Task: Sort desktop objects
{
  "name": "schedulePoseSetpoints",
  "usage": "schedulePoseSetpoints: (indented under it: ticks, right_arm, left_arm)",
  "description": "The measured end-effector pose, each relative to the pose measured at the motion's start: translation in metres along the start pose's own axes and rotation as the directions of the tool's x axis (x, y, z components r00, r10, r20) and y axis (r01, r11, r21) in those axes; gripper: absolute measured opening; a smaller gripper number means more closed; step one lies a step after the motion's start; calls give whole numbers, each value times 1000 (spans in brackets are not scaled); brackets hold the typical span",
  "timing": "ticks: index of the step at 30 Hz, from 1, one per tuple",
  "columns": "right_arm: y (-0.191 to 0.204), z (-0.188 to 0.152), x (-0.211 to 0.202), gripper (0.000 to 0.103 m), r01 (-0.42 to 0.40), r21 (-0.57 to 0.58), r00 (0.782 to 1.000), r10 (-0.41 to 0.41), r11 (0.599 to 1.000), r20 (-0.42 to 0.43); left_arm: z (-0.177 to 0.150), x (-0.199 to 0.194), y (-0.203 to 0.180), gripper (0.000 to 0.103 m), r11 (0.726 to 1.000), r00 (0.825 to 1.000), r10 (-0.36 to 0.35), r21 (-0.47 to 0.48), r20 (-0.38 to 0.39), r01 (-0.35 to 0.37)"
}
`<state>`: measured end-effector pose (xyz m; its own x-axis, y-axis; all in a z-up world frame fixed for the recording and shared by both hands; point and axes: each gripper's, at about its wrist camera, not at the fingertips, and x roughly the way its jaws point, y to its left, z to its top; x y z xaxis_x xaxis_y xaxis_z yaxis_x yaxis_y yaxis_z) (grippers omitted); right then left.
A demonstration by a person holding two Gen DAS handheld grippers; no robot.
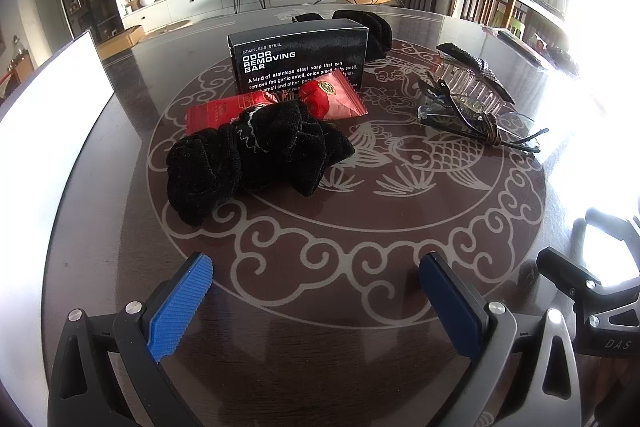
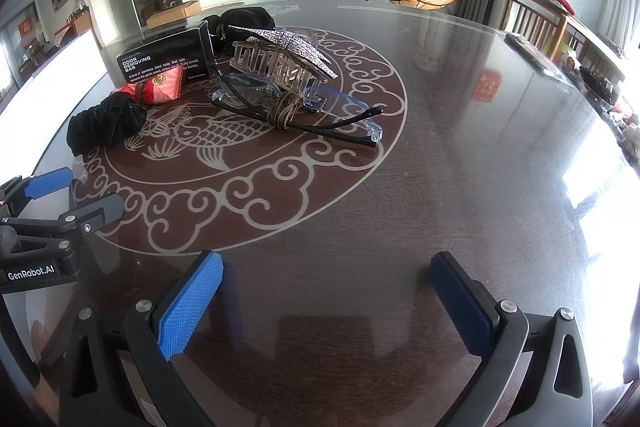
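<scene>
Currently both the left gripper point(image 1: 316, 281) and right gripper point(image 2: 326, 281) sit spread wide at the lower frame, grasping nothing. Mid-frame on the dark table point(image 1: 320, 267): a black scrunchie point(image 1: 252, 155), red packet point(image 1: 336, 99), black box point(image 1: 300, 57), and, right of them, glasses point(image 1: 480, 123) beside a hair claw point(image 1: 472, 75).

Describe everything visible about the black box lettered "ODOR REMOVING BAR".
The black box is a small rectangular carton, cardboard by its look, standing upright on a long edge on the dark table. Its front carries white lettering: "STAINLESS STEEL", "ODOR REMOVING BAR", and a blurb about stainless steel soap. It looks closed. A red packet lies against its lower front, hiding some text, and a black fabric item sits right behind it. Neither tool is near it.
</scene>
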<state>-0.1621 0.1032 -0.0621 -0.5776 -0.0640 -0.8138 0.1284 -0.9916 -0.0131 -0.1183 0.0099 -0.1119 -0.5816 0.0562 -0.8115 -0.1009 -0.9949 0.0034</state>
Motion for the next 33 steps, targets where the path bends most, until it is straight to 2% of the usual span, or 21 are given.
schedulePoseSetpoints:
  ticks: [33]
  right_arm:
    - [-1, -3, -4, 103, -1, -2, 1000, 1, 1000, 1]
  left_arm:
    - [0, 0, 0, 103, 1000, 1000, 0, 0, 0, 0]
